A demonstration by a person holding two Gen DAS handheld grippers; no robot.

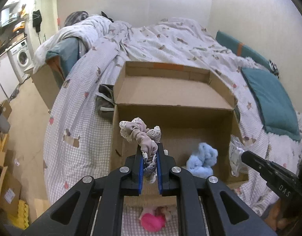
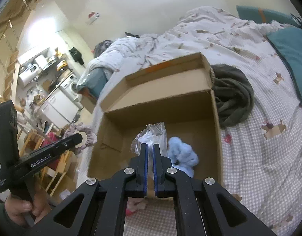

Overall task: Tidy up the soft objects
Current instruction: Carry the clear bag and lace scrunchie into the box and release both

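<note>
- Jaws of the left gripper (image 1: pixel 149 147) stand nearly closed, with only a narrow gap that is filled by a beige lace-trimmed scrunchie (image 1: pixel 140 132); the cloth is pinched between the blue pads, and its ruffled loop sticks out past the fingertips.
- That scrunchie hangs above the near left part of the open cardboard box (image 1: pixel 176 116), over its inside edge.
- Jaws of the right gripper (image 2: pixel 150 147) are almost shut as well, leaving a thin slit, and they clamp a crinkled clear plastic bag (image 2: pixel 151 135) whose top fans out beyond the tips.
- From the right wrist view, the bag sits over the inside of the box (image 2: pixel 158 116), just beside a light blue fluffy item (image 2: pixel 180 155) that lies on the box floor near its right wall.
- From the left wrist view, the blue item (image 1: pixel 202 160) rests in the near right corner of the box.
- A pink fluffy item (image 1: pixel 153 221) lies on the checked bedspread (image 1: pixel 76 118) outside the box, just in front of its near wall.
- A dark green garment (image 2: pixel 233 98) is bunched on the bed against the box's right side.
- A teal pillow (image 1: pixel 273 102) lies farther right on the bed.
</note>
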